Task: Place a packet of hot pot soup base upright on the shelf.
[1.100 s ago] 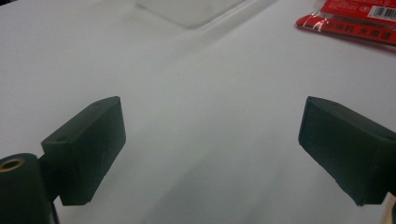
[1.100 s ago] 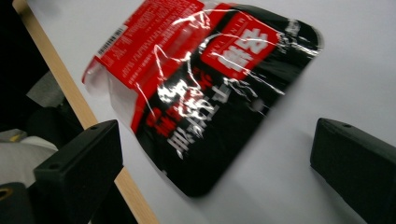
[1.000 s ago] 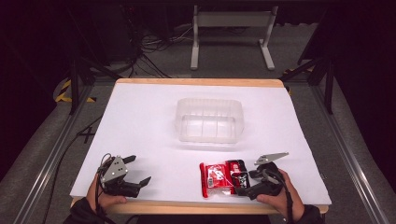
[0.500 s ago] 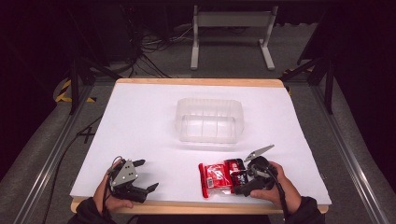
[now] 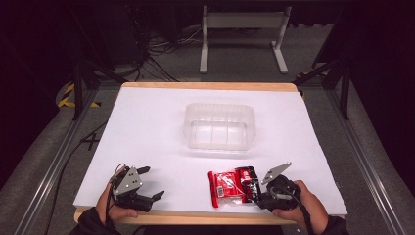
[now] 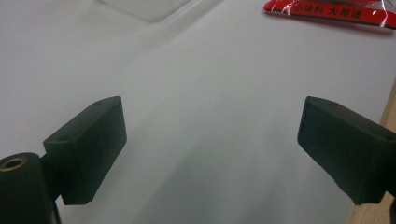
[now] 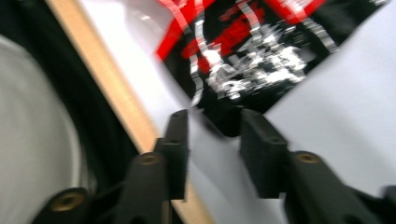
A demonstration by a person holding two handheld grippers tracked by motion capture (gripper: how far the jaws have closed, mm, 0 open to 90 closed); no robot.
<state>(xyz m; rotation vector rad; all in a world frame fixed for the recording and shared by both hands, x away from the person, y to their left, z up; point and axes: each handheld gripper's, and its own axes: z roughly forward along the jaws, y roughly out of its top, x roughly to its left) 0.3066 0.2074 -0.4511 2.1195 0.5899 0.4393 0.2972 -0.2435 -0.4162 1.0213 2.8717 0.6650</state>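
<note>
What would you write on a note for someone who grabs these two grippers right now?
Left gripper: jaws wide open, nothing between them, low over the bare white table at its near left.
Right gripper: jaws have just been closing on the near corner of the red and black snack packet; the corner sits between them, but the view is blurred, so check the grip.
Packet: at the near edge, right of centre.
Clear plastic container: empty, mid-table, beyond the packet.
Done: packet reached.
Left: probably lift the packet and put it in the container.
</note>
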